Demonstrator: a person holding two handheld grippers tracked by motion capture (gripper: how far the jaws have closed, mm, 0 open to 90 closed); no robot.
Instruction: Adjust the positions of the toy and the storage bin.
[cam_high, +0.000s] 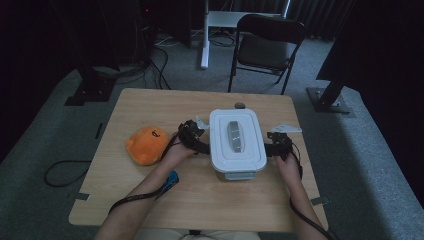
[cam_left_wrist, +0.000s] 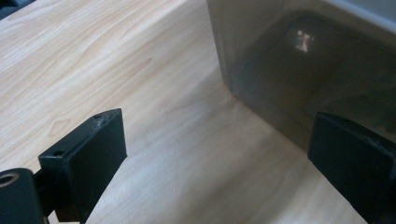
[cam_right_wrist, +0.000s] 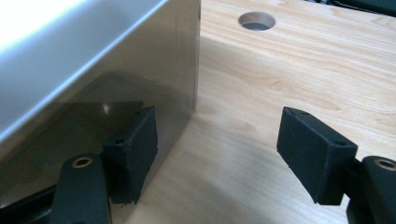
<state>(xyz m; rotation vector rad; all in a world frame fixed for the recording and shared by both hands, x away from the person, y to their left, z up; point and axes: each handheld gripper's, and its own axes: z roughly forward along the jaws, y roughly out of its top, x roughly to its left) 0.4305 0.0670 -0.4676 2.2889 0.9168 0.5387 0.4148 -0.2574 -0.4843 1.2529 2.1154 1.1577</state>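
Note:
A white box with a lid and a grey handle (cam_high: 235, 142) stands in the middle of the wooden table (cam_high: 150, 105). My left gripper (cam_high: 200, 145) is at the box's left side and my right gripper (cam_high: 272, 146) at its right side. In the left gripper view the jaws of the left gripper (cam_left_wrist: 217, 130) stand open over bare wood, the right jaw close to the box wall (cam_left_wrist: 303, 60). In the right gripper view the right gripper (cam_right_wrist: 217, 128) is open too; its left jaw lies against the glossy box wall (cam_right_wrist: 93, 70), which mirrors it. Nothing is between either pair of jaws.
An orange plush toy (cam_high: 147, 145) lies on the table just left of my left hand. A round hole (cam_right_wrist: 256, 20) is in the tabletop behind the box. A folding chair (cam_high: 267, 47) stands beyond the far edge, and cables trail over the table's near edge.

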